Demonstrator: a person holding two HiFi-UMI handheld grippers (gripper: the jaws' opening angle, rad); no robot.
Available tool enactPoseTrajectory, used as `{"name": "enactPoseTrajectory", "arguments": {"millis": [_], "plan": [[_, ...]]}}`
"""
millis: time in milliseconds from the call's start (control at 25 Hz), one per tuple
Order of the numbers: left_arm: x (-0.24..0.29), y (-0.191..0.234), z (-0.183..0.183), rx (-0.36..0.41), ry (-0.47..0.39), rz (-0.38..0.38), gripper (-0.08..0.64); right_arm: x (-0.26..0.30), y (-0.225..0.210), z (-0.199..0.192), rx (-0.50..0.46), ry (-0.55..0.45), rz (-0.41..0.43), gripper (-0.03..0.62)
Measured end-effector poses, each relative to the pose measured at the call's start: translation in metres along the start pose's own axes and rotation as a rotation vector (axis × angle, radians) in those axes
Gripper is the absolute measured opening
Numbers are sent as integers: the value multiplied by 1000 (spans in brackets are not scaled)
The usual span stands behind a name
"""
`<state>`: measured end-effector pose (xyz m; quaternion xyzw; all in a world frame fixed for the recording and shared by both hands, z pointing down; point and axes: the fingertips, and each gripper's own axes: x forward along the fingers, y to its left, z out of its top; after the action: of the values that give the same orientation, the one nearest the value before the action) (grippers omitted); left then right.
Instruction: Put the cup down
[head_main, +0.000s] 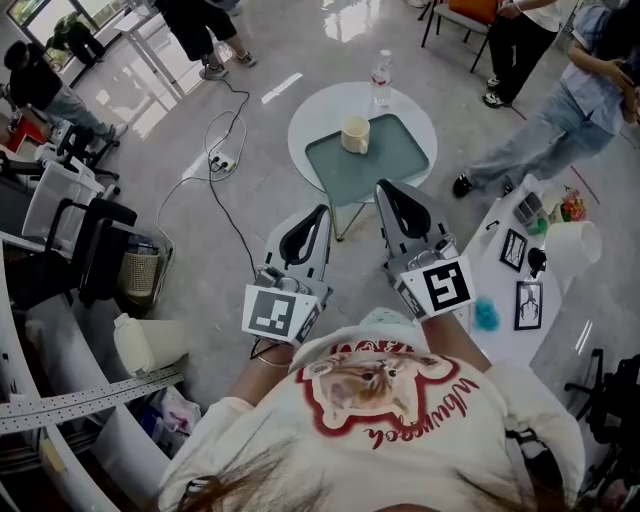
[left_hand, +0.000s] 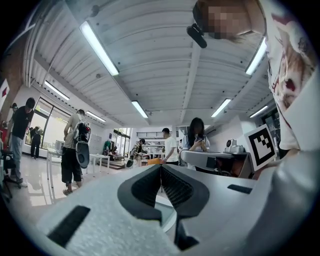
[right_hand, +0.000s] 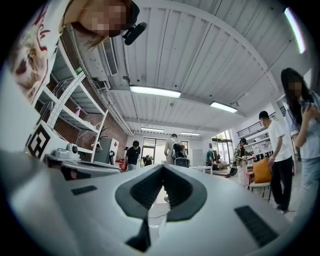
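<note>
The cup (head_main: 355, 134) is seen standing upright on a grey-green tray (head_main: 385, 165), near its far left corner, and it is touched by neither gripper. Whether it has a handle cannot be made out from the head view. The tray is carried by a round white table (head_main: 310, 125), on whose far edge a clear bottle (head_main: 381, 78) stands; the near rim of the table is partly covered by the gripper tips. The left gripper (head_main: 321, 211) and right gripper (head_main: 386, 188) are held side by side close to the person's chest, well short of the cup. In the left gripper view the jaws of the left gripper (left_hand: 160, 167) are seen pressed together with nothing between them; the right gripper (right_hand: 163, 167) is likewise closed and empty. Both gripper views are tilted toward the ceiling, so the cup is left out of them.
</note>
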<state>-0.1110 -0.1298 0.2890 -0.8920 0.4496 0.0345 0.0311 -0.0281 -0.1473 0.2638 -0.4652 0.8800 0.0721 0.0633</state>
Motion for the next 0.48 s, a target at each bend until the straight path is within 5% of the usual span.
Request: {"name": "enactPoseTrajectory", "arguments": {"millis": [480], "plan": [[-16,-58,20,15,-24,80,15,-52,1,29,-4,-30,89,28]]}}
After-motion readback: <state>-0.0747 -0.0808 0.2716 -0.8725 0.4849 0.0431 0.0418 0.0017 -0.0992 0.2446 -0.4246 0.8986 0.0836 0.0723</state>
